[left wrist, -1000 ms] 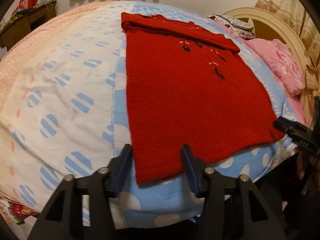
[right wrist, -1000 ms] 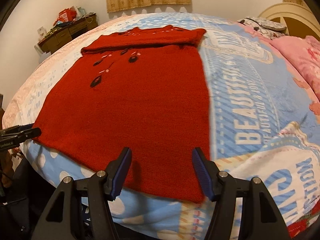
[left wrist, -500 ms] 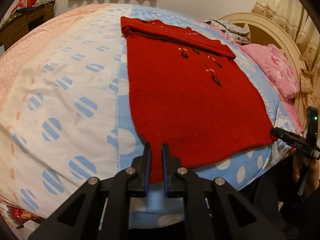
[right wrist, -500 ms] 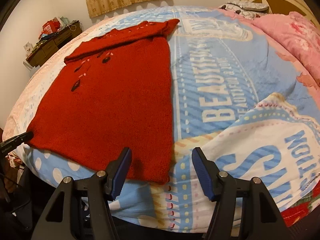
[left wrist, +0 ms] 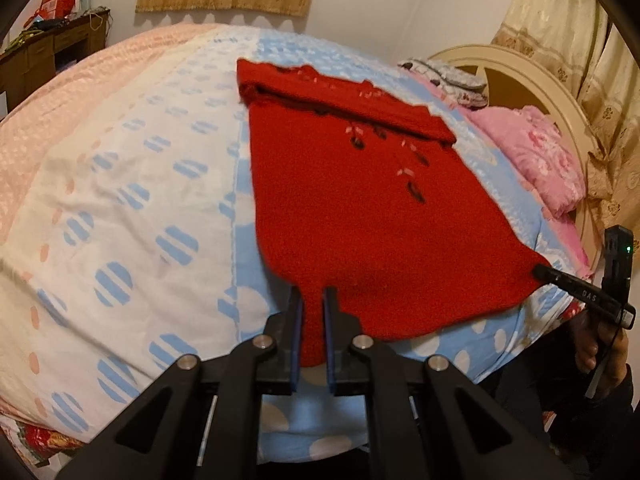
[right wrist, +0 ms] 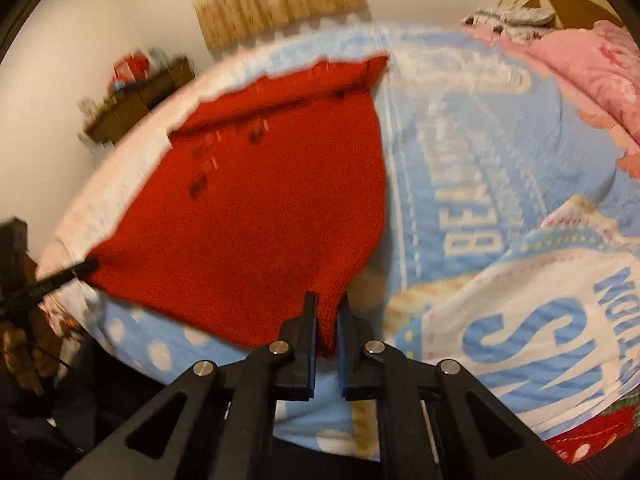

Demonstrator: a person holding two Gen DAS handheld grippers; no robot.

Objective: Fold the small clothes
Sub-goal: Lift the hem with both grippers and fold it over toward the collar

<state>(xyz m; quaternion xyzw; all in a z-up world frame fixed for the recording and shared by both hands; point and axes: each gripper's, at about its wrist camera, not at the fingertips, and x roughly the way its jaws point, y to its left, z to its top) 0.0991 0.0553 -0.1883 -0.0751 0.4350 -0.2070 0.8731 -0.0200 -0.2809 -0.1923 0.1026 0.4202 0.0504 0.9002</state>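
A red knitted sweater (left wrist: 360,208) lies on the bed with its far end folded over; it also shows in the right wrist view (right wrist: 256,208). My left gripper (left wrist: 311,300) is shut on the sweater's near left hem corner. My right gripper (right wrist: 326,306) is shut on the near right hem corner, which is lifted off the quilt. The right gripper's tip (left wrist: 560,276) shows at the sweater's right corner in the left wrist view; the left gripper's tip (right wrist: 76,270) shows at the left in the right wrist view.
The bed carries a blue and white quilt (left wrist: 132,208) with lettering (right wrist: 480,200). A pink pillow (left wrist: 540,160) and a cream headboard (left wrist: 520,76) lie at the right. A wooden desk (left wrist: 48,48) stands at the far left. Curtains (left wrist: 600,80) hang right.
My right gripper has closed on the right hem corner and lifted it. My left gripper, shut half a second ago, has raised its corner. The right wrist view is blurred with motion.
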